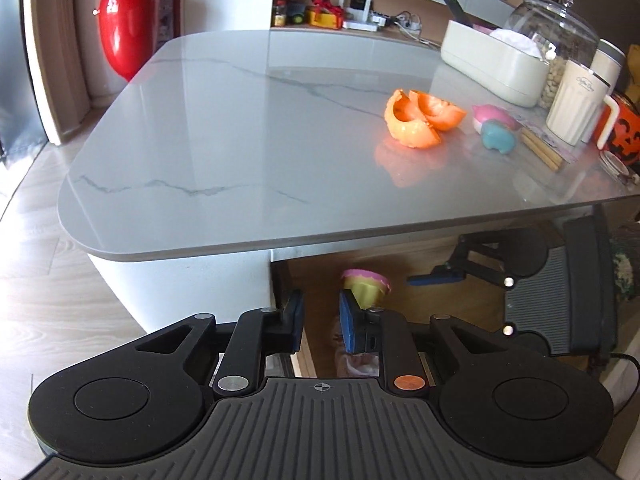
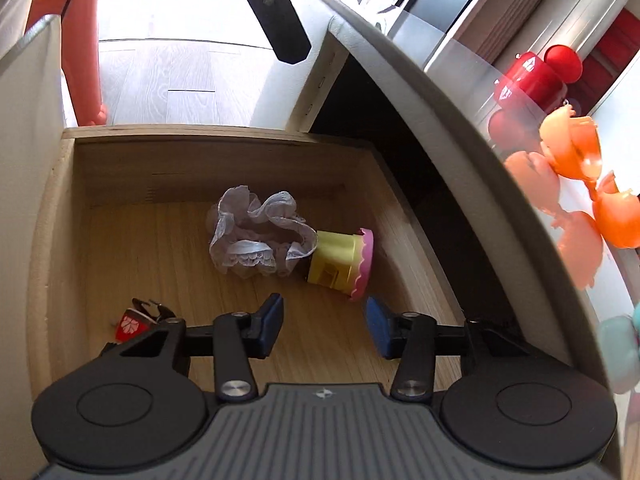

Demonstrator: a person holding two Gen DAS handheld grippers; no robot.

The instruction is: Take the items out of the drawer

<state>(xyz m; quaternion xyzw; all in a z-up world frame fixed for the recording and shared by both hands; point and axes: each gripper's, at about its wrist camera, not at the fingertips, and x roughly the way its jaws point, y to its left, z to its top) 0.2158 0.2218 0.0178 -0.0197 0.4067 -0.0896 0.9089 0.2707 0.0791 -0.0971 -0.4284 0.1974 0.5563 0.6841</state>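
The right gripper point(image 2: 324, 326) hangs open, empty, near the yellow cup point(image 2: 340, 260) lying in the drawer point(image 2: 120, 168) — push forward, straddle its body, then squeeze. Left gripper point(image 1: 320, 318) open — 0 items held.

A marble table point(image 1: 224, 128) carries a cream bin point(image 1: 492, 66), a glass jar point(image 1: 560, 28) of nuts behind it, a ribbed cream cup point(image 1: 574, 106), and a pumpkin mug point(image 1: 620, 128) at the edge. A red vase point(image 1: 126, 28) stands beyond on the wood floor point(image 1: 36, 260).
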